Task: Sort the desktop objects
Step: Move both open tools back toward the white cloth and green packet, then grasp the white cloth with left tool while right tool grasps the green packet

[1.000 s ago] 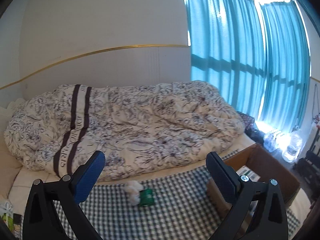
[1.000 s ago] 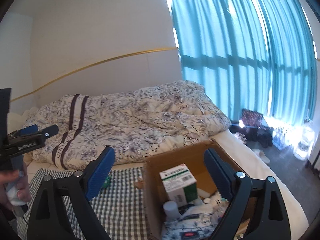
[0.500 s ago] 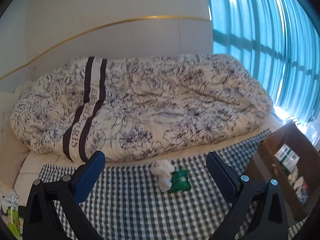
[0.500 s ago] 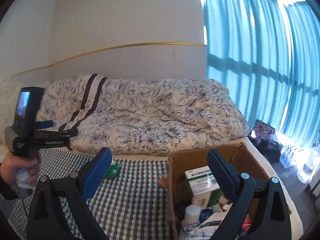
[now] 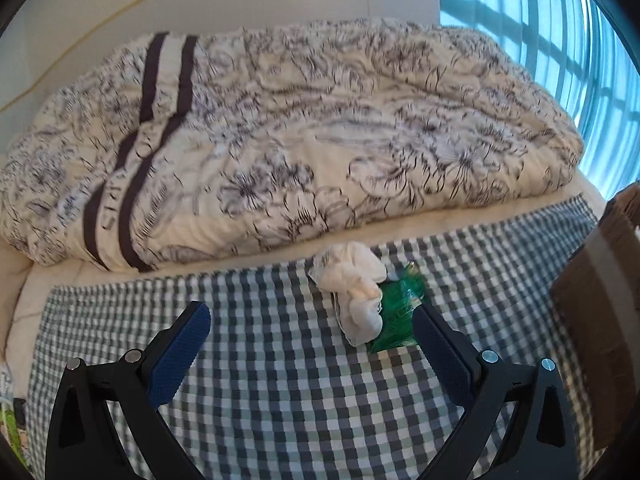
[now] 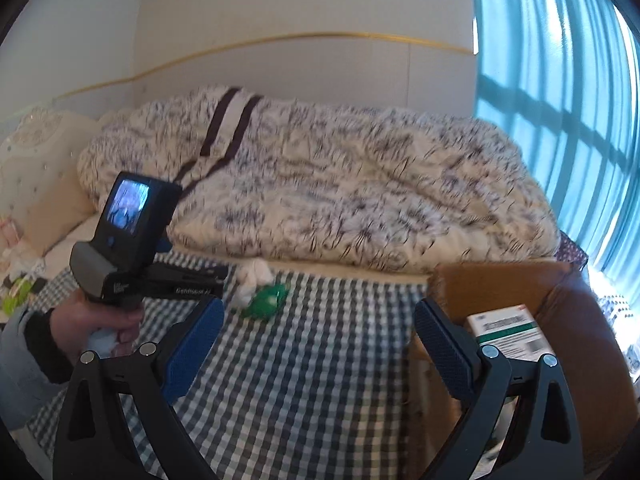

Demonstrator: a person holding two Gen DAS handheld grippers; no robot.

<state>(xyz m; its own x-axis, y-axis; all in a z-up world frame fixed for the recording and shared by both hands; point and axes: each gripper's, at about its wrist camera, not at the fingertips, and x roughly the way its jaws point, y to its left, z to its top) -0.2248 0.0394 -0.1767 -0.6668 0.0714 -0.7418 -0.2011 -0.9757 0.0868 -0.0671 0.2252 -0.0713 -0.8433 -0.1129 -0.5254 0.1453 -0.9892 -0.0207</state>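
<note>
Centrally on the checked cloth [image 5: 280,392]: a crumpled white rag [image 5: 354,288] lying partly over a green packet [image 5: 396,320], the two touching, near the cloth's far edge. Same pair seen smaller from the right wrist, rag [image 6: 252,276] left of packet [image 6: 266,300].

Left tool [image 5: 306,346] spread wide, empty, blue pads apart; right fingertip [image 5: 436,344] just beside the packet's near corner, left fingertip well off over bare cloth. Cannot tell whether touching the packet. From the right wrist, the same tool's body [image 6: 132,248] visible with a small lit screen, gripped from below by a hand [image 6: 100,324] in a grey-blue sleeve.

Right tool [image 6: 318,338] likewise wide open, holding nothing, hanging over the cloth between the packet and a cardboard box [image 6: 560,300]. Right pad in front of the box's near wall. Inside the box, a white carton with a green stripe [image 6: 508,330]. Box edge also at the far right of the left view [image 5: 600,280].

Beyond the cloth, a floral duvet [image 5: 320,140] with two dark stripes, heaped along the bed. Behind, a pale wall with a gold trim line [image 6: 280,40]; blue curtains [image 6: 560,100] to the right. Pillow [image 6: 40,168] at far left.
</note>
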